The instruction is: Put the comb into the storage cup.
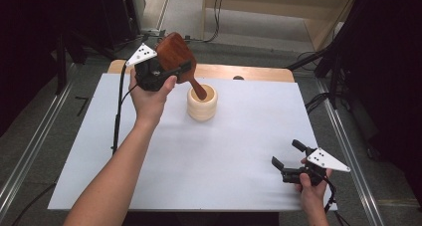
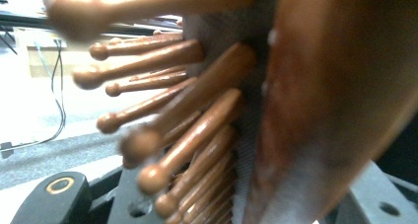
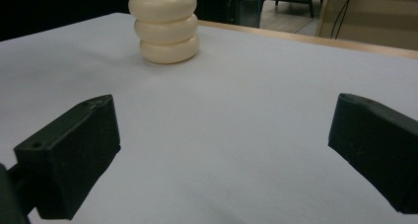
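At the far side of the table (image 1: 149, 176), the left gripper (image 1: 166, 72) holds a wooden hairbrush (image 1: 175, 54) by its head, jaws clamped on it. The brush is tilted, with its handle (image 1: 199, 90) pointing down into the mouth of a cream ribbed holder (image 1: 202, 102) that stands upright on the white sheet. From the high view the handle tip sits at or just inside the rim; contact cannot be told. In the left gripper view the bristles (image 2: 162, 135) stand close to the camera beside the brush's back (image 2: 325, 105).

The right gripper (image 1: 293, 161) rests near the front right corner, well apart from the holder, its jaws spread wide with nothing between them.

Likely faults from here:
- The handle is slanted. If lowered at this angle it may press on the rim and tip or slide the holder, which nothing steadies.
- The grip lies across the rounded head and bristles. The brush may pivot in the jaws under side load.
- Early release may let the top-heavy brush topple the holder.
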{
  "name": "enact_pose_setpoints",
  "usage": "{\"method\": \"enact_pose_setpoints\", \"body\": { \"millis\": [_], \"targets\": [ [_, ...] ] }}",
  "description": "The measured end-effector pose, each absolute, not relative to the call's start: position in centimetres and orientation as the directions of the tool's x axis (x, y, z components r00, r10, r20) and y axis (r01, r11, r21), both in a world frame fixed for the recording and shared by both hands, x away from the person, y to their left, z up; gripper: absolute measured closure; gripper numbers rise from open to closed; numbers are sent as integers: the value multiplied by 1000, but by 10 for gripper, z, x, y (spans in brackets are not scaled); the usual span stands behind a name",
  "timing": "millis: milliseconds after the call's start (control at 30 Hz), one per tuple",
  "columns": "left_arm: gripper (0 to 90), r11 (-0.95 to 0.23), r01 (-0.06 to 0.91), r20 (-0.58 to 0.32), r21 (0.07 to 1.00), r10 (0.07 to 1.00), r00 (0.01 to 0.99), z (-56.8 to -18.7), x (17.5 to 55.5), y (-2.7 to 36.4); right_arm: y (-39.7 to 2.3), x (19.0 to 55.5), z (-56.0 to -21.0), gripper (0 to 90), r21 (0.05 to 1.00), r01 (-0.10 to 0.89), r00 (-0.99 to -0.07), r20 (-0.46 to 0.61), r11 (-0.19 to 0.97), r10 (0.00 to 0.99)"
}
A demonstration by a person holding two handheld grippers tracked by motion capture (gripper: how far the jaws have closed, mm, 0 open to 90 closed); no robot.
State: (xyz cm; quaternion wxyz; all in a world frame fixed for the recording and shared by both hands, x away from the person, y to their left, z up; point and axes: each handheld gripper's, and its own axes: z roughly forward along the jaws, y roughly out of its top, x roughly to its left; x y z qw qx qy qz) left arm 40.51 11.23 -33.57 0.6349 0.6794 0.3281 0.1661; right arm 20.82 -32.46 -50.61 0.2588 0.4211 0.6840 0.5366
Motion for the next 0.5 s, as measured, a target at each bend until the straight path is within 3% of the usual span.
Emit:
{"method": "enact_pose_setpoints", "body": {
  "millis": [500],
  "targets": [
    [572,21,245,-195,969,676,711,-343,417,109,-325,209,-507,0,952,299,-511,99,69,854]
  ]
}}
